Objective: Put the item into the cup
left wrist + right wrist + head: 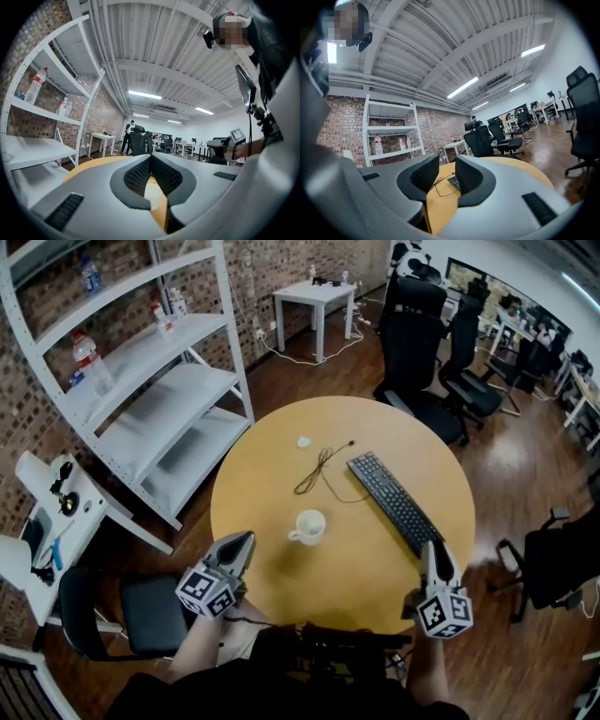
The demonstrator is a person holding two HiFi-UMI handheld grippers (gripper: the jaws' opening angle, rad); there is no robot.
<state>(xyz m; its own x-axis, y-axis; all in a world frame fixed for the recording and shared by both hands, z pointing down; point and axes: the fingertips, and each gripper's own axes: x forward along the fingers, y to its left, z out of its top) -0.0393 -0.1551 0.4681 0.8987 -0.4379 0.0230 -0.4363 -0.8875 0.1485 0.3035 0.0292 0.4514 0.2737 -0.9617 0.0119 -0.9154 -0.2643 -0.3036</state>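
A white cup [308, 526] stands on the round yellow table [281, 427], near its front left. A small white item [304, 442] lies further back on the table, apart from the cup. My left gripper [244, 542] hovers at the table's front left edge; in the left gripper view its pads meet at the tips, so my left gripper [151, 158] is shut and empty. My right gripper [436, 549] is over the front right edge. In the right gripper view a gap shows between the pads of my right gripper [446, 169], with nothing in it.
A black keyboard [397, 502] lies at the table's right, and a thin black cable [322, 468] sits beside the item. White shelving [159, 381] with bottles stands at the left. Office chairs [422, 334] stand behind the table, another chair [141, 610] at front left.
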